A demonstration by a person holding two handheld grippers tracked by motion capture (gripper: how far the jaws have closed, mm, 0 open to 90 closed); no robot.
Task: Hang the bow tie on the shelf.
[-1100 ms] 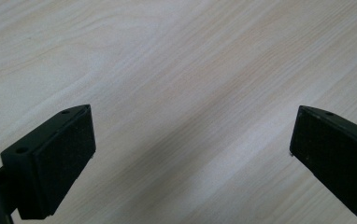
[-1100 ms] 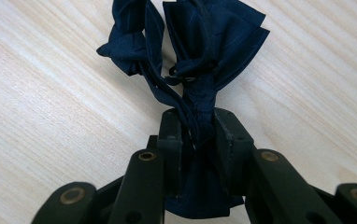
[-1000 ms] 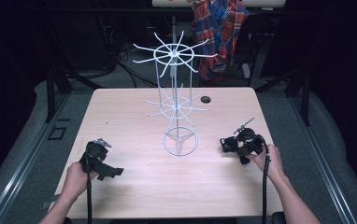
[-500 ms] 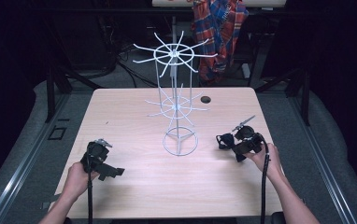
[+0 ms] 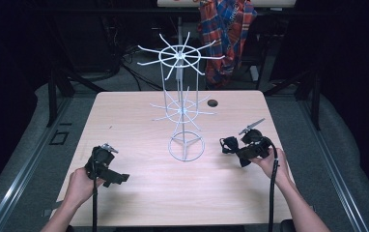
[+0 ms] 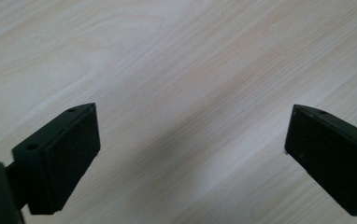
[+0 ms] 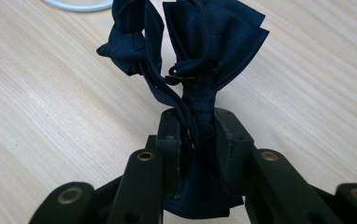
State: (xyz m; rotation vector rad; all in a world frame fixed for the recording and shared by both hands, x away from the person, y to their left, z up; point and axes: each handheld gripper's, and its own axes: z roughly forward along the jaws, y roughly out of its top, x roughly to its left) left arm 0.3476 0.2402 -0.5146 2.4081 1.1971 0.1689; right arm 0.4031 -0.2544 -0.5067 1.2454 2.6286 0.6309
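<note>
right gripper has its jaws clamped on a dark blue cloth bow, held low over the table beside the wire rack's base. left gripper sits wide open, nothing in it.

text: none readable | labels: none | brands: none | numbers: none | signs: none

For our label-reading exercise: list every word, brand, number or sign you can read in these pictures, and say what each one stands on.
None: no readable text on the table, the white wire rack, the dark blue cloth or either claw.
A strip along the high view's top edge bears red marks, too small to read.
</note>
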